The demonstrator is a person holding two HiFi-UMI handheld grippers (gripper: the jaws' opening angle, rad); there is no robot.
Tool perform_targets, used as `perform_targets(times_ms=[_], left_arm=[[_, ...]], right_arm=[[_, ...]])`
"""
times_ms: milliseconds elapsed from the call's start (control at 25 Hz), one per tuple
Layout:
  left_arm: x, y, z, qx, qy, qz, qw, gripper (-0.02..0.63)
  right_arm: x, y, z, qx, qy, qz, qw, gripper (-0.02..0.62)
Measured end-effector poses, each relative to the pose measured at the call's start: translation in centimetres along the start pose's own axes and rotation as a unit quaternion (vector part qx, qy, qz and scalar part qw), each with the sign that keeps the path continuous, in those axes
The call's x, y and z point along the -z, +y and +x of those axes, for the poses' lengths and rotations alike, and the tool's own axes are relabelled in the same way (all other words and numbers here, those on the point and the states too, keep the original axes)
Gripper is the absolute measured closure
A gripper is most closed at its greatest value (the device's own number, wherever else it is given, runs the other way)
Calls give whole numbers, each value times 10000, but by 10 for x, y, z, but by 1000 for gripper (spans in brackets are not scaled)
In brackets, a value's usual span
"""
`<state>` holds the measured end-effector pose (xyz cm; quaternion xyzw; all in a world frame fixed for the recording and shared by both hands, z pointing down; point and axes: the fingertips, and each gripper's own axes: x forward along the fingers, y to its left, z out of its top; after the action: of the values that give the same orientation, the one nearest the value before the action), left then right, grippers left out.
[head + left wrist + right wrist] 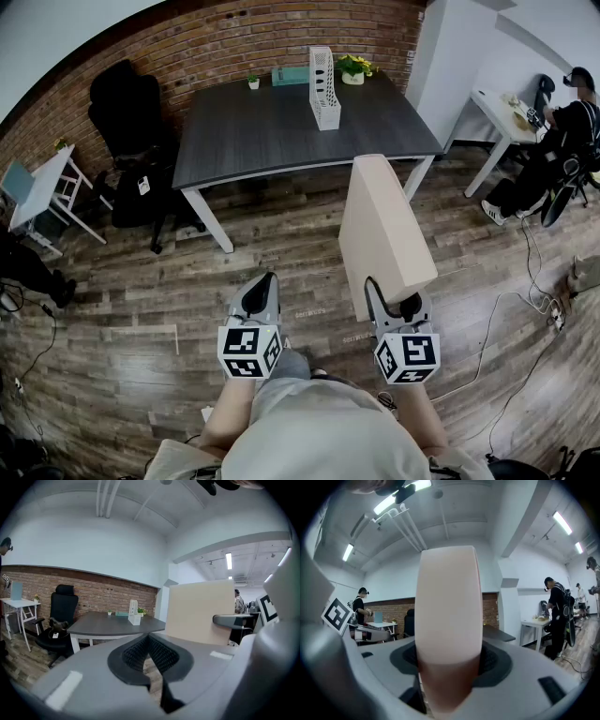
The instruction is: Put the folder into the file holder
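Nearest the person, the left gripper (pixel 149 653) was found with its jaws closed together on nothing. Beside it, the right gripper (pixel 449 660) had its jaws spread wide and clamped on the bottom end of the folder (pixel 382 225), which stood upright over the floor, well apart from the counter (pixel 281 141). The folder was judged thick, stiff-boarded and fairly light, with smooth covers liable to slip (a tall load held by one end may swing). A hold low across its rounded edge looked soundest. Farther off, the file holder (pixel 324 89) stood upright on the counter.
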<state>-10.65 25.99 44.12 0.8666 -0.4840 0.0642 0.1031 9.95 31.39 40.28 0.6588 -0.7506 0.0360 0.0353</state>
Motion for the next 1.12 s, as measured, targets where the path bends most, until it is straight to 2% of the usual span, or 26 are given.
perform_targets(times_ms=[520,840,1120], left_arm=[[2,-16,-17,-12,-105,-84,9999,595],[2,-22,-4,108,-61,-76,9999,595],[2,-13,27,180,-31,-96,9998,595]], right_arm=[[-6,-6,-19,-33,-159,-16,9999,311],[-10,-13,-12,-39,-225,66,9997,311],[-8,-27,17,72,-194,84,9998,310]])
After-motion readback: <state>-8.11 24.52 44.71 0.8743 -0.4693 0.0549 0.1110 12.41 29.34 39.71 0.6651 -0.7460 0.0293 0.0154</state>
